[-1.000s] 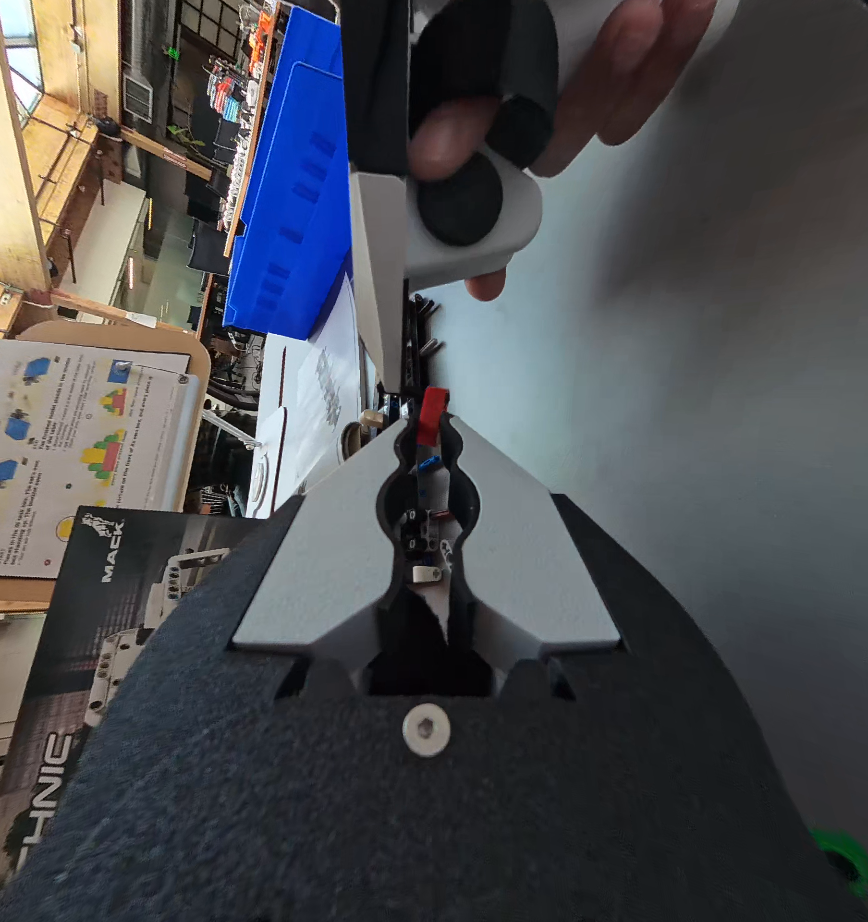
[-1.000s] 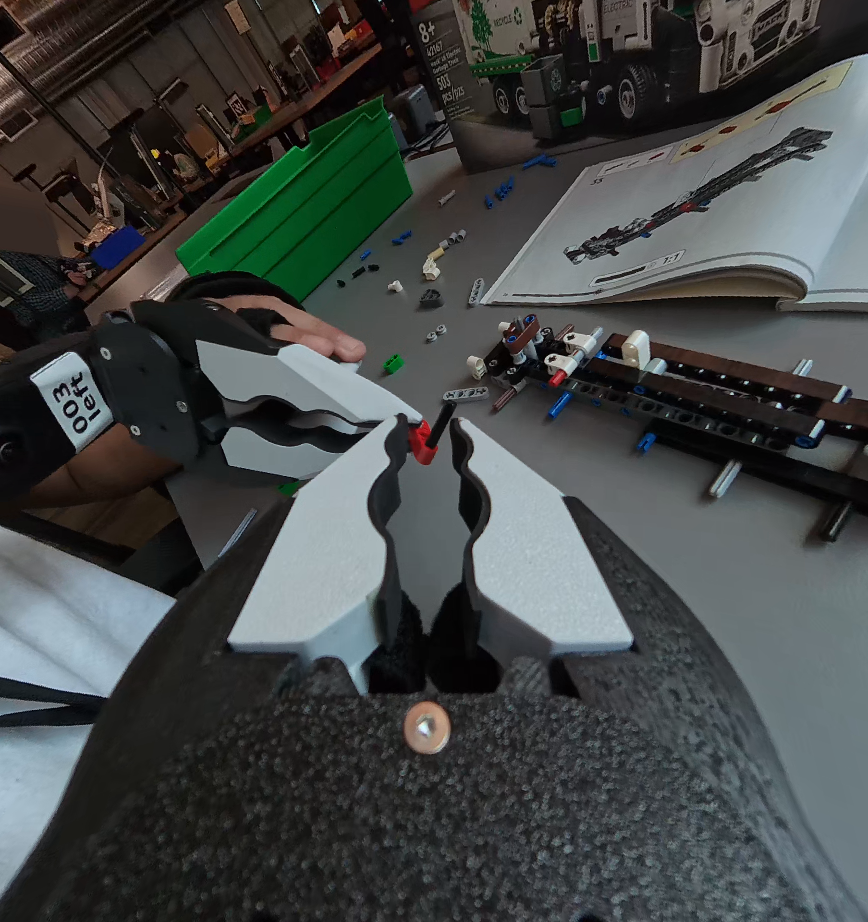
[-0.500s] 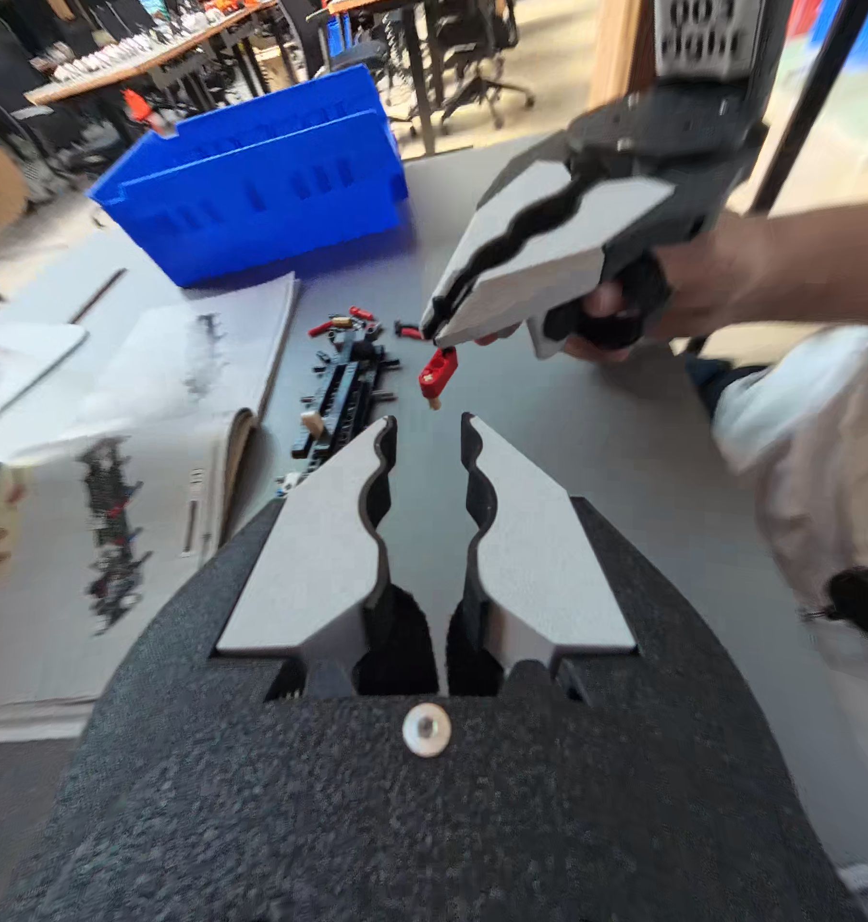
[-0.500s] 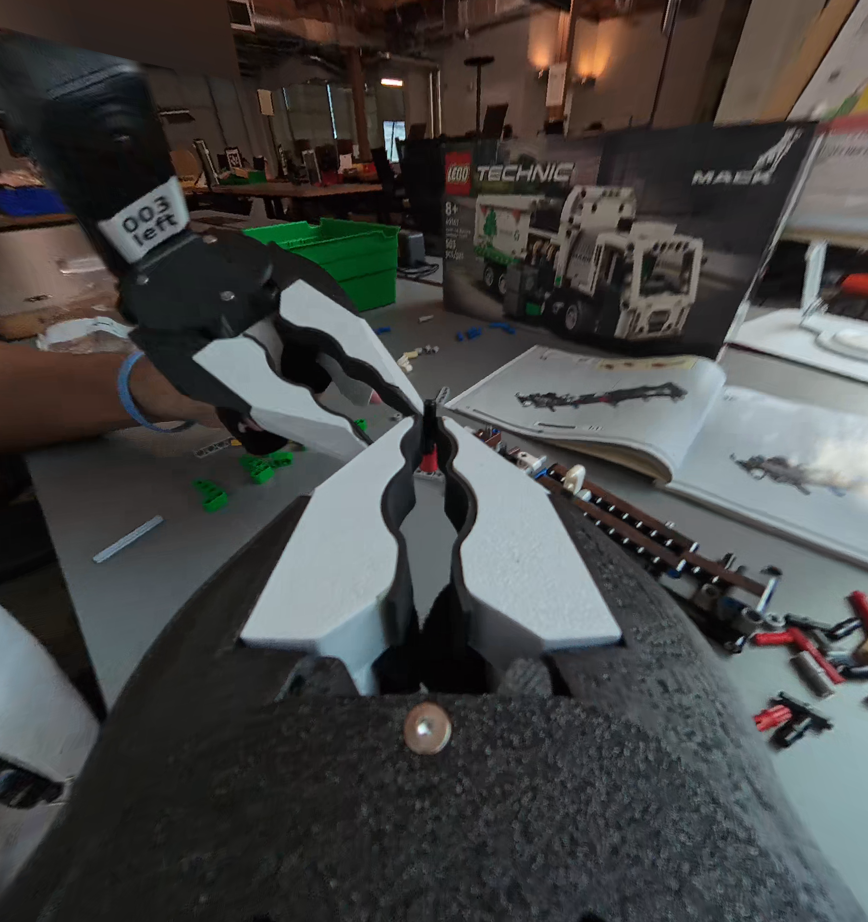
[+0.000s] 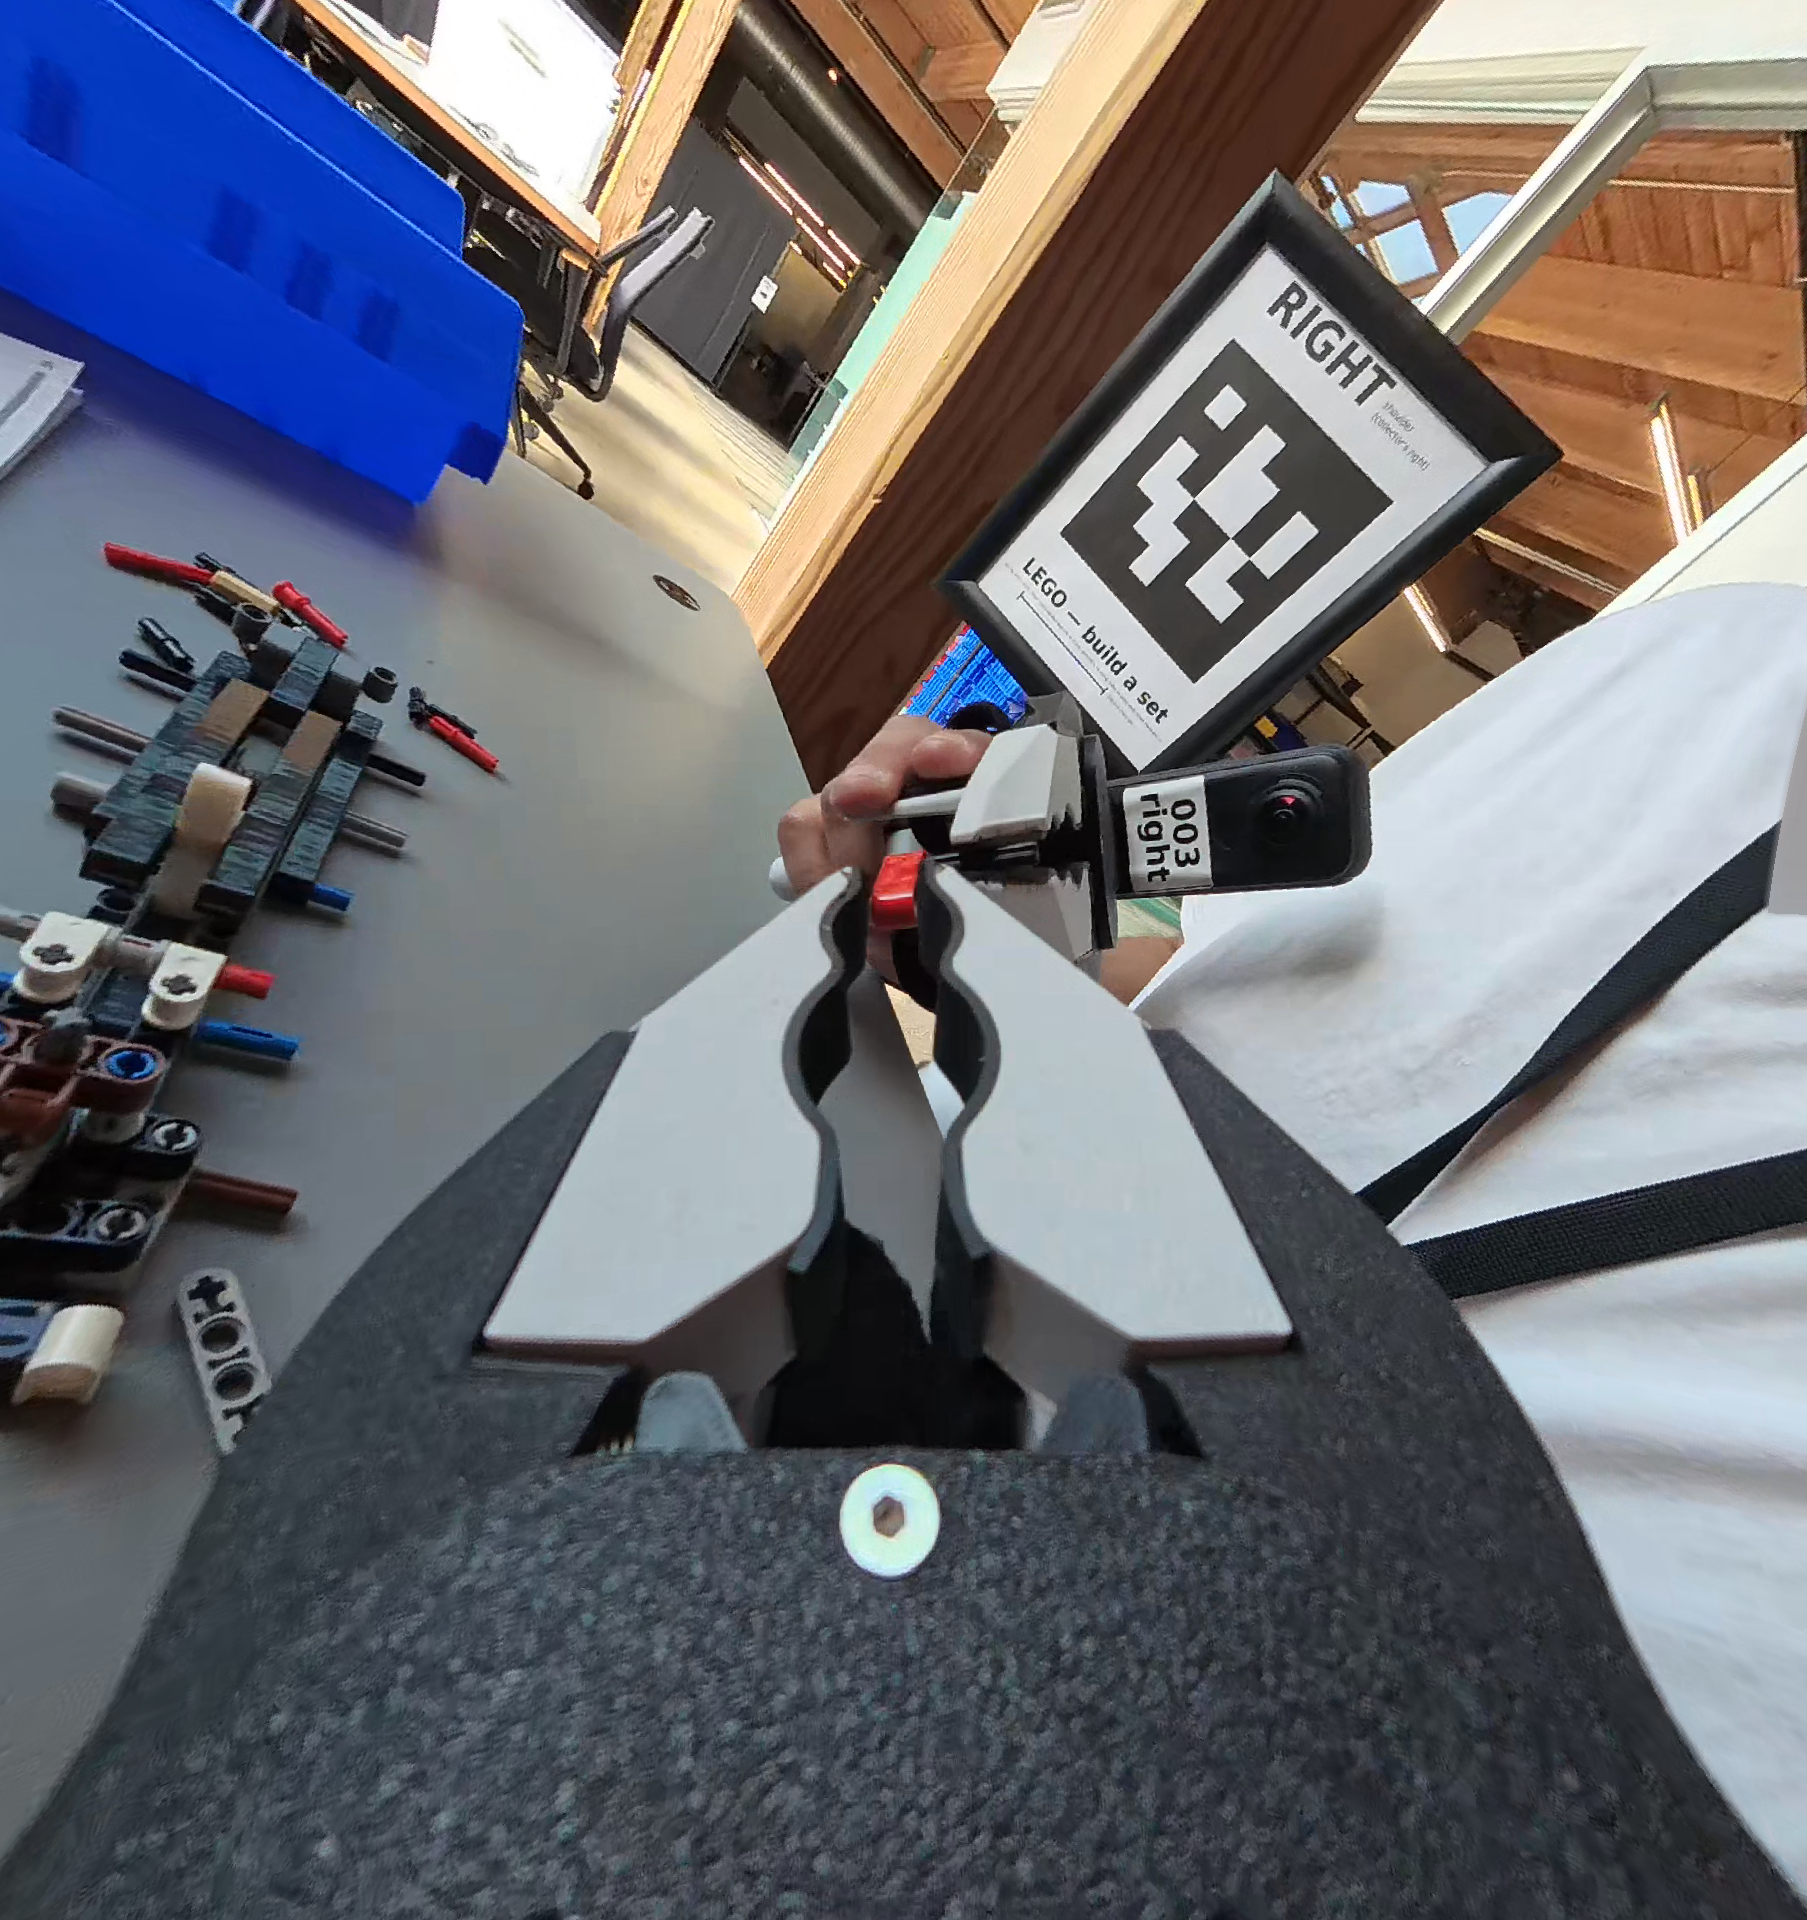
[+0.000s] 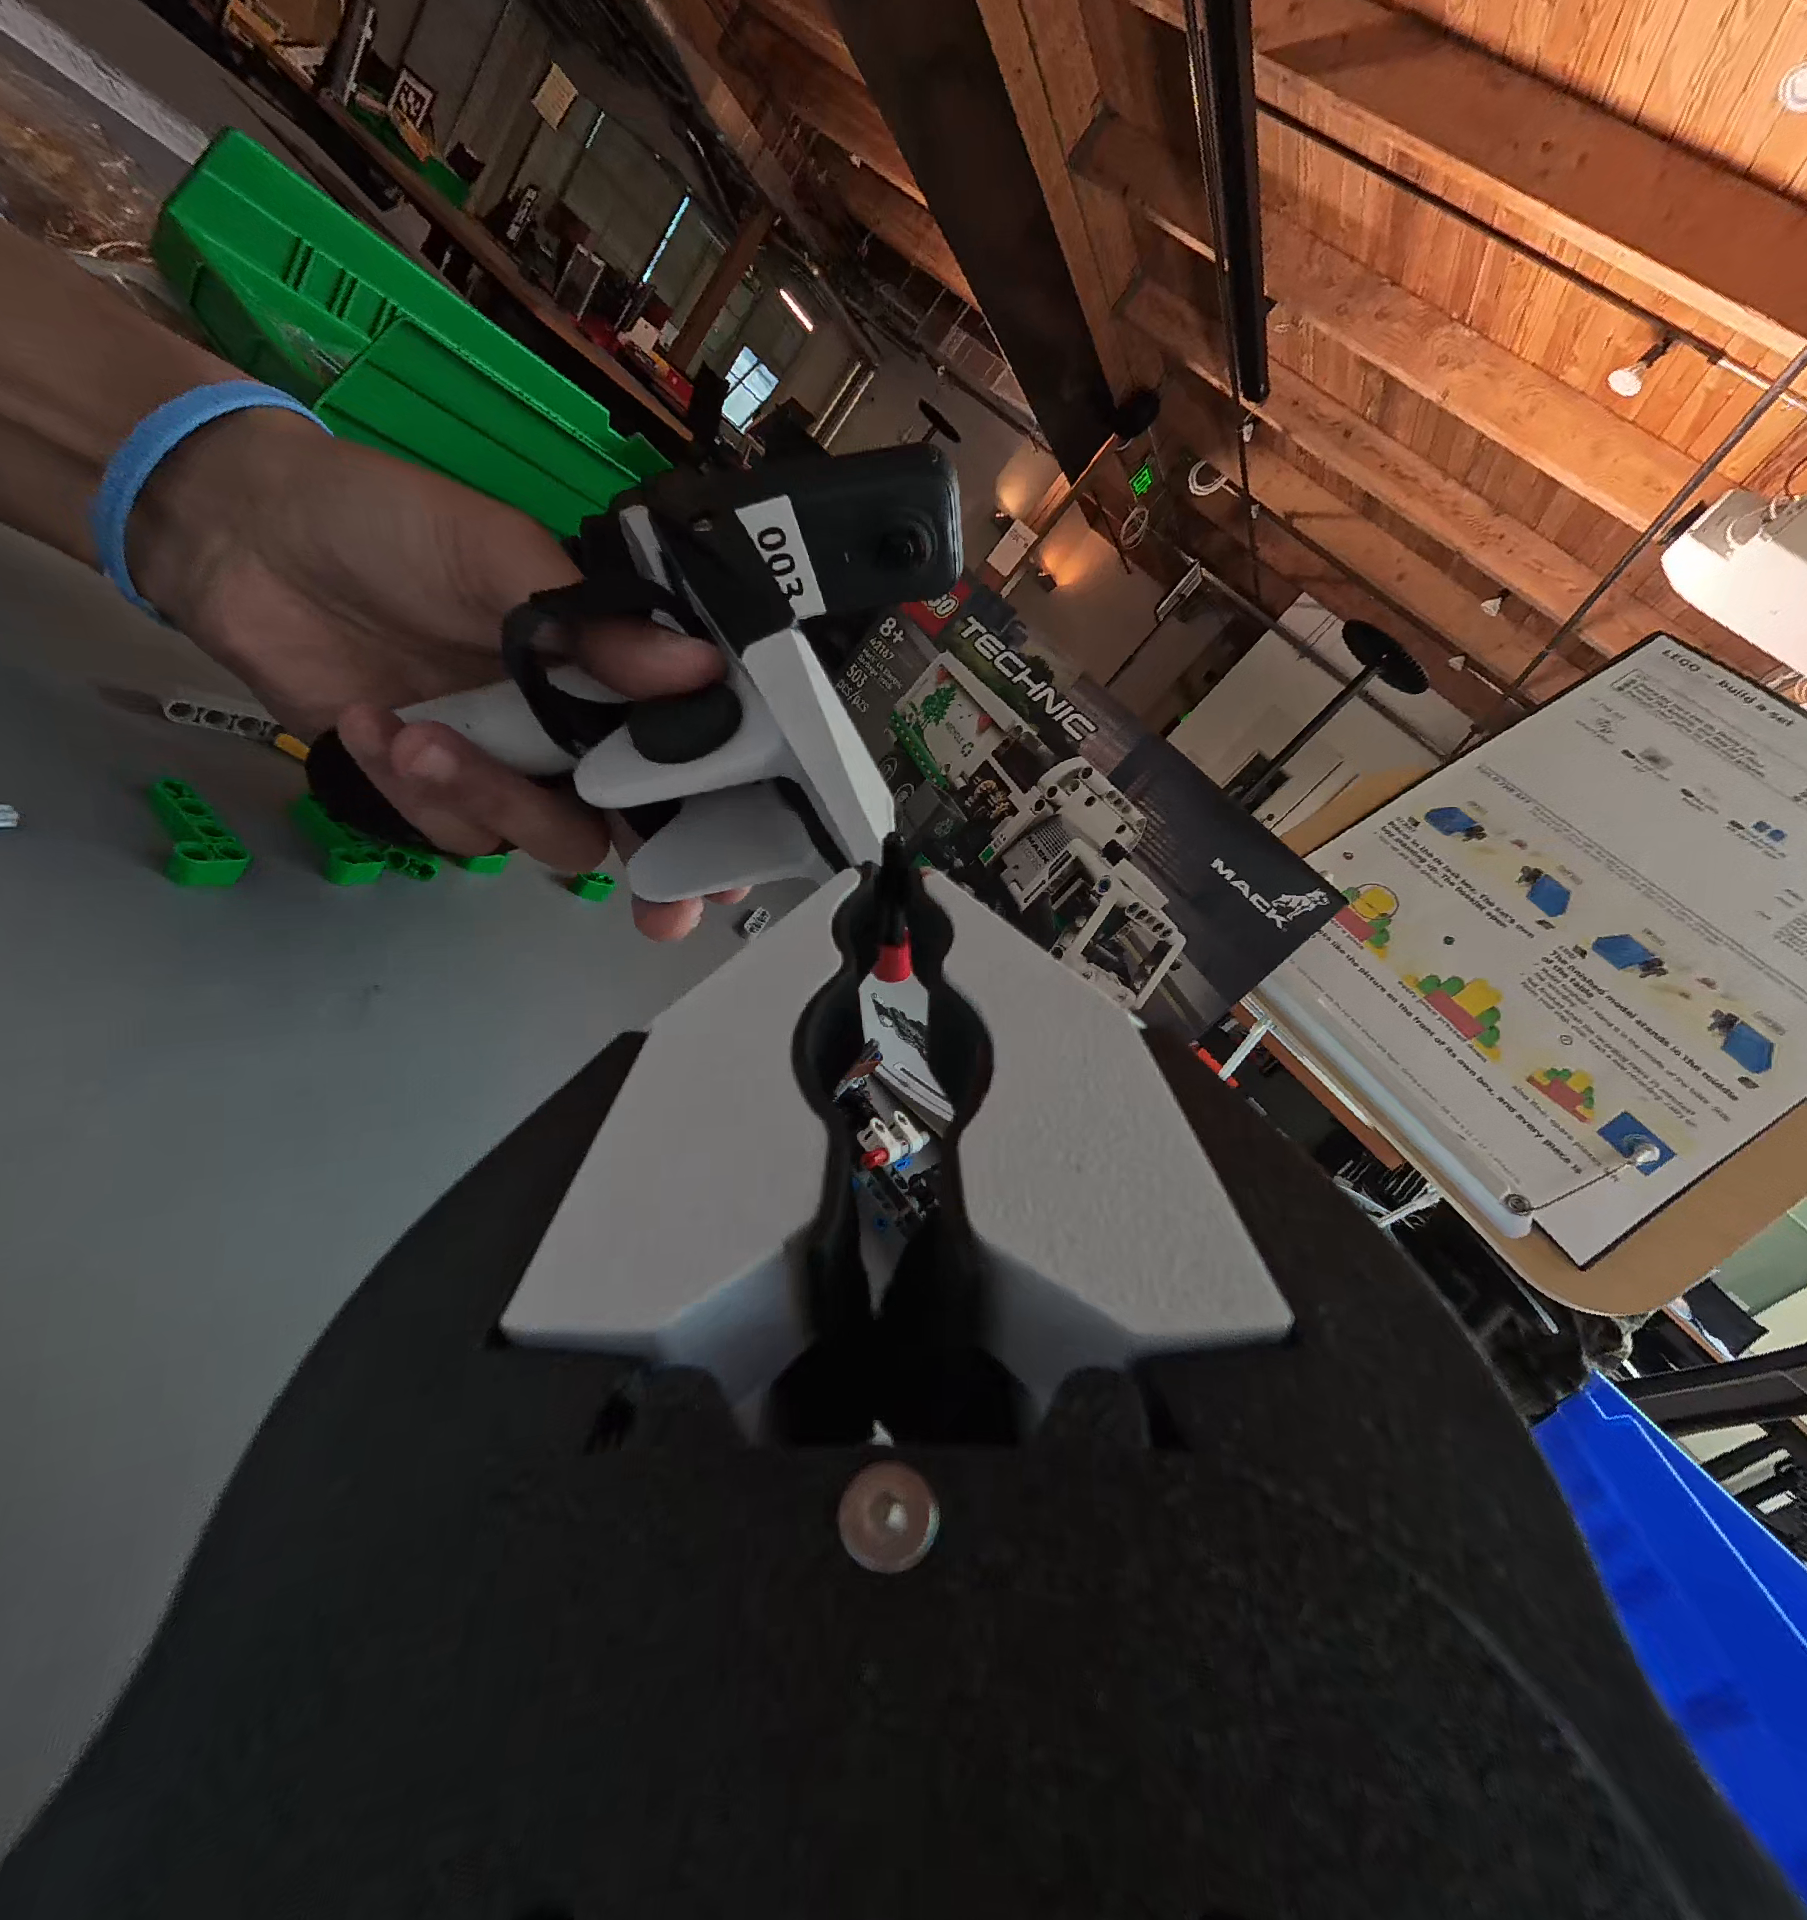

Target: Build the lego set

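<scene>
Left wrist view shows the left gripper (image 5: 894, 899) raised beside the grey table (image 5: 525, 862), its fingertips pinching a small red toy-brick connector (image 5: 897, 891), with the right gripper (image 5: 1024, 821) in a hand (image 5: 857, 821) just behind it. Right wrist view shows the right gripper (image 6: 891, 896) pressed together on a thin black pin (image 6: 893, 883) that ends in the red piece (image 6: 891, 961), the left gripper's tips (image 6: 863, 847) touching there. A dark beam assembly (image 5: 203, 790), loose pins and a blue bin (image 5: 203, 260) lie on the table.
</scene>
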{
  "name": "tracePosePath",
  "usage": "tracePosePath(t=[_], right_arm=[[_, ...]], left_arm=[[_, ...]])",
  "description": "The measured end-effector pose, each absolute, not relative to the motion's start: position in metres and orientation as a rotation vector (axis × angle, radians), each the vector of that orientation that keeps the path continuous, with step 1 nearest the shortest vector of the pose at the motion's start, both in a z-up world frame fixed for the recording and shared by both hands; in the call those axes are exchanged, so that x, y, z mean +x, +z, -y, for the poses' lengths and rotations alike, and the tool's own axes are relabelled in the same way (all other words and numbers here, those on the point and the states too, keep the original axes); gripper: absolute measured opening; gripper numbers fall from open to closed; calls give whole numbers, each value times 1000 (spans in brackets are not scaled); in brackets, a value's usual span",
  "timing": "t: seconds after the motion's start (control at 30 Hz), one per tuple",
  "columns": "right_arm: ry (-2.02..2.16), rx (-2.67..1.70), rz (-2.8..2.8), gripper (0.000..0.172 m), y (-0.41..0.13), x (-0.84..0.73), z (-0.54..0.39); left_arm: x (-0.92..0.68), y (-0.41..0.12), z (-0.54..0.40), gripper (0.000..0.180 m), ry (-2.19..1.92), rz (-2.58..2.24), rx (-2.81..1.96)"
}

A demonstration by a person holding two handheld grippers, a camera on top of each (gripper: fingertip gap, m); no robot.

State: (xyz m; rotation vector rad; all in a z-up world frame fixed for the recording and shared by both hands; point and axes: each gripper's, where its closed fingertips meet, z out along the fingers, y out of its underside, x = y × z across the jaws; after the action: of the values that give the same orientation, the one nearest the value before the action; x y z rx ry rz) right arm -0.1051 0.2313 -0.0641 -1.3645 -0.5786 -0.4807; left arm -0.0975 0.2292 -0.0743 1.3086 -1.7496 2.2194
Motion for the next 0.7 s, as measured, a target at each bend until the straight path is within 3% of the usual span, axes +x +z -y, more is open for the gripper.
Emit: tracePosePath(t=[0.2,0.27,0.7], right_arm=[[-455,-1408,533,2,-69,-101,-233],[-489,-1376,557,2,-67,-102,-231],[-429,-1490,473,4,-79,-95,-236]], left_arm=[[-96,-79,-232,7,2188,1768,1331],[-95,-80,-234,17,2181,1769,1341],[-91,-91,-239,14,2122,1914,1415]])
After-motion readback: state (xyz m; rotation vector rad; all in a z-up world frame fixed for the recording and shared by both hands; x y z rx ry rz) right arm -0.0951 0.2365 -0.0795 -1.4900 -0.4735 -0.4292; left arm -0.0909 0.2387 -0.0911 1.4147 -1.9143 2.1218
